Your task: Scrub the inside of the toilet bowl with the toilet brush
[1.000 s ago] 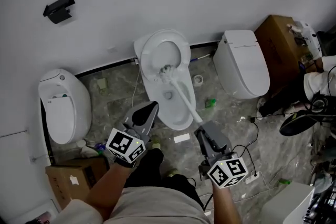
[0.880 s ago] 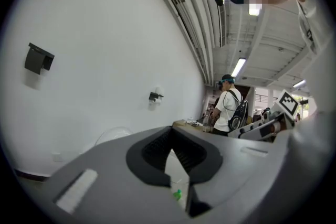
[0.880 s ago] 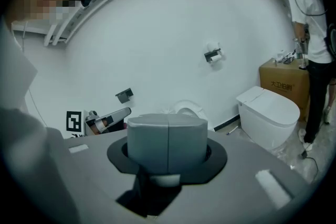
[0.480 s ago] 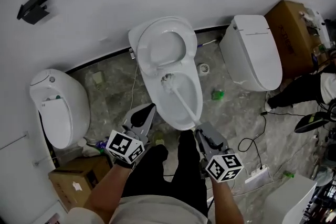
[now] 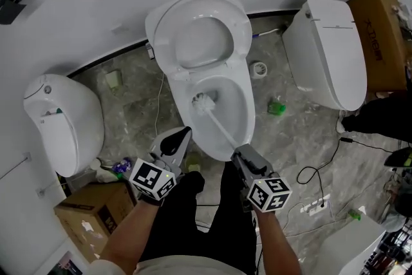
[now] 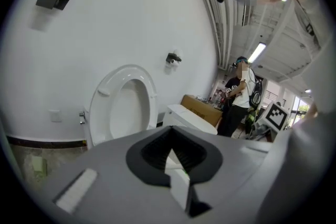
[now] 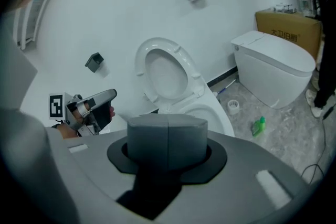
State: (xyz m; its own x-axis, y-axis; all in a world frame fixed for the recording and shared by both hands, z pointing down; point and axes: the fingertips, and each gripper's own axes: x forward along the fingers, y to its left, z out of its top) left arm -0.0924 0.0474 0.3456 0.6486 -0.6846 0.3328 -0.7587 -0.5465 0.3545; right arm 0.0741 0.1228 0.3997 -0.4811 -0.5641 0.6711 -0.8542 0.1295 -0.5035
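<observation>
Head view first. Where is the brush?
The long-handled white toilet brush [image 5: 217, 124] has its bristly end down inside the white toilet bowl [image 5: 246, 106]. The round white seat [image 5: 193, 4] is tipped up.
Who holds it?
The right gripper [image 5: 237, 152]. Its fingers [image 7: 152, 141] are squeezed tight on the end of the handle.
And the left gripper [image 5: 185, 134]?
It hangs just beside the bowl's front rim. Its fingers are together and hold nothing.
</observation>
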